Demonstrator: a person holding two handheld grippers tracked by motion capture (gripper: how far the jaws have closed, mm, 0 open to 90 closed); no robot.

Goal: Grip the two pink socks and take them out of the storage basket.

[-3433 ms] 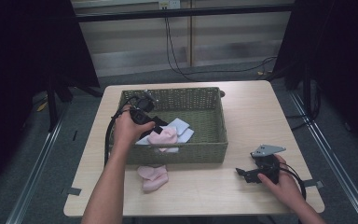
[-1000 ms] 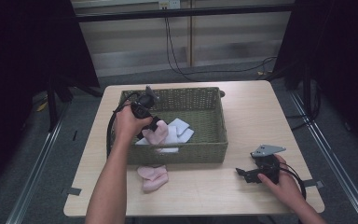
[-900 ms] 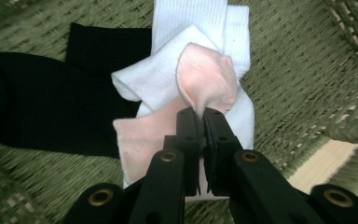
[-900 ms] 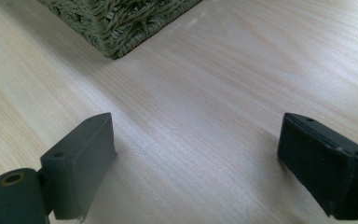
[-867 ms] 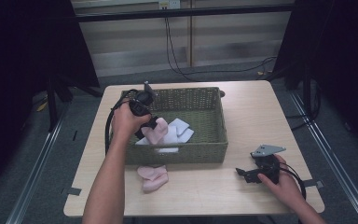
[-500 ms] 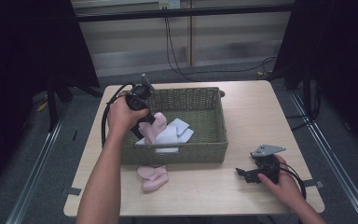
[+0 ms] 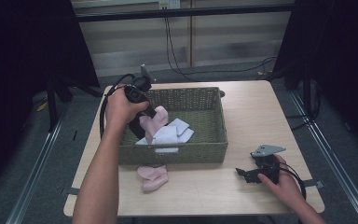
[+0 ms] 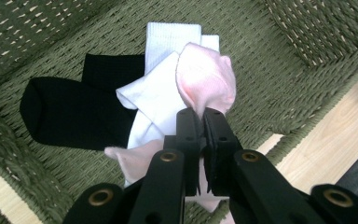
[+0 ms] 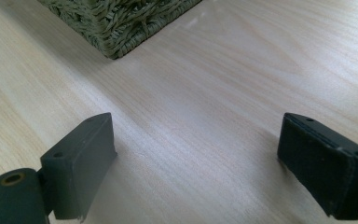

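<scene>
Work in hand: a pink sock (image 8: 207,79) is being taken out of the basket (image 7: 177,151), judging by a matching sock (image 7: 153,176) lying on the worktop (image 7: 256,112) just in front of the basket.
Left hand-held gripper (image 8: 201,114): clenched on the pink sock; the jaws pinch a fold of it, and both ends hang loose on either side.
Sock's place: in the high view it dangles left of centre (image 7: 153,122), above the basket's left half, clear of the pile below.
Pile in basket: a white sock (image 8: 161,93) and a black sock (image 8: 70,112) lie on the wicker floor, the white one partly over the black.
Right hand-held gripper (image 9: 196,154): released, jaws wide apart with nothing between them, low over bare worktop; at lower right of the high view (image 7: 248,175).
Risk, slip: the pinch looks thin, so a quick swing could let the sock slide out and drop back in.
Risk, snag: a hanging end could catch on the rough wicker rim if carried across too low.
Risk, mismatch: dropped carelessly, it may land apart from its partner, leaving the pair unmade.
</scene>
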